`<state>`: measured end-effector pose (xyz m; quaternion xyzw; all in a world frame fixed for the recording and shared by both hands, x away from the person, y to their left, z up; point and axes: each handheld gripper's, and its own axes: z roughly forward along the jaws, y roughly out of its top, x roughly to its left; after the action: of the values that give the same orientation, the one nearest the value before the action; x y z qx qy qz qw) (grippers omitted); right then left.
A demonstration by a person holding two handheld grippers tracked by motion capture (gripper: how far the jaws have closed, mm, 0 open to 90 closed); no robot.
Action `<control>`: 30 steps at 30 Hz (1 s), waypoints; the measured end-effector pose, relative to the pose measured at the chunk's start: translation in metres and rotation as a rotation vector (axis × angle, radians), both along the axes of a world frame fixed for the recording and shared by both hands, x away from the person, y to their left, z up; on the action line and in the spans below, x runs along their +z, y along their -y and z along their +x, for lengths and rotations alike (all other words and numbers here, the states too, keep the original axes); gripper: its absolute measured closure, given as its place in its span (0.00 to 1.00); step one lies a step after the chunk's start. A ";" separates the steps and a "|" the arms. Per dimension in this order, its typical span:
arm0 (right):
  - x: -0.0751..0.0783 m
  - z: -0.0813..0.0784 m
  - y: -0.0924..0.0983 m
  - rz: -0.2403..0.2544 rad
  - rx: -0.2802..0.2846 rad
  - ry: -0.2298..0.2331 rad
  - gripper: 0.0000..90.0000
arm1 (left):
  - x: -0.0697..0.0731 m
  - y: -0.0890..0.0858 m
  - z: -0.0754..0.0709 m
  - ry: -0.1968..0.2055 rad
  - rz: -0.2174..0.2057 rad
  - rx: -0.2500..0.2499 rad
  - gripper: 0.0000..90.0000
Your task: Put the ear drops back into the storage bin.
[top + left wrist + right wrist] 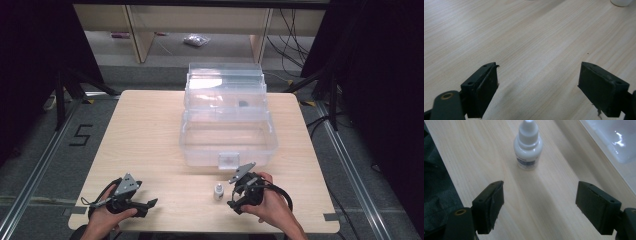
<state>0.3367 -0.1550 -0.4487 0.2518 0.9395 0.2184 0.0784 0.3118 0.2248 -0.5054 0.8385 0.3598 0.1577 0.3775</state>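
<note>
A small white dropper bottle stands upright on the wooden table, near its front edge. My right gripper is just to the right of it, held in a hand, open. In the right gripper view the bottle stands a short way ahead of the open right gripper, with nothing between the jaws. My left gripper rests low at the front left, open and pointing right. The left gripper has bare wood between its jaws, and the bottle's base is at the top right edge.
A clear plastic box with its lid swung open stands at the middle of the table, behind the bottle. A small dark item lies in its upper part. Its corner lies to the right of the right gripper. The table's front edge runs just below both hands.
</note>
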 end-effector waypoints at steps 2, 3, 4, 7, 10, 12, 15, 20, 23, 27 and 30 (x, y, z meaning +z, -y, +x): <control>0.000 0.001 -0.003 -0.008 0.006 -0.003 0.27 | 0.000 0.000 0.000 -0.001 0.000 0.000 0.17; 0.000 0.001 -0.005 -0.012 0.004 -0.004 0.27 | 0.000 0.000 0.000 0.000 -0.001 0.000 0.17; 0.000 0.002 -0.006 -0.011 0.009 -0.007 0.27 | 0.000 0.000 0.000 -0.001 0.000 -0.001 0.17; 0.001 0.003 -0.010 -0.022 0.007 -0.012 0.28 | 0.000 0.000 0.000 -0.006 -0.006 0.006 0.17; 0.002 0.004 -0.015 -0.032 0.011 -0.016 0.28 | 0.000 0.000 0.000 -0.001 0.002 -0.002 0.17; 0.002 0.005 -0.017 -0.035 0.025 -0.020 0.29 | 0.000 0.000 0.000 0.000 -0.001 0.000 0.17; 0.003 0.007 -0.021 -0.040 0.041 -0.026 0.29 | 0.000 0.000 0.000 -0.001 -0.002 0.000 0.17; 0.003 0.011 -0.026 -0.046 0.062 -0.025 0.30 | 0.000 0.000 0.000 -0.001 -0.002 -0.001 0.17; 0.002 0.012 -0.028 -0.056 0.056 -0.035 0.31 | 0.000 0.000 0.000 -0.001 -0.001 -0.002 0.17; 0.001 0.014 -0.031 -0.057 0.063 -0.041 0.32 | 0.000 0.000 0.000 -0.001 -0.005 -0.002 0.17; 0.001 0.016 -0.033 -0.065 0.077 -0.047 0.32 | 0.000 0.000 0.000 0.000 -0.006 0.003 0.17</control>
<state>0.3531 -0.1221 -0.4478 0.2178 0.9567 0.1847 0.0558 0.3115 0.2246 -0.5055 0.8368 0.3613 0.1571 0.3801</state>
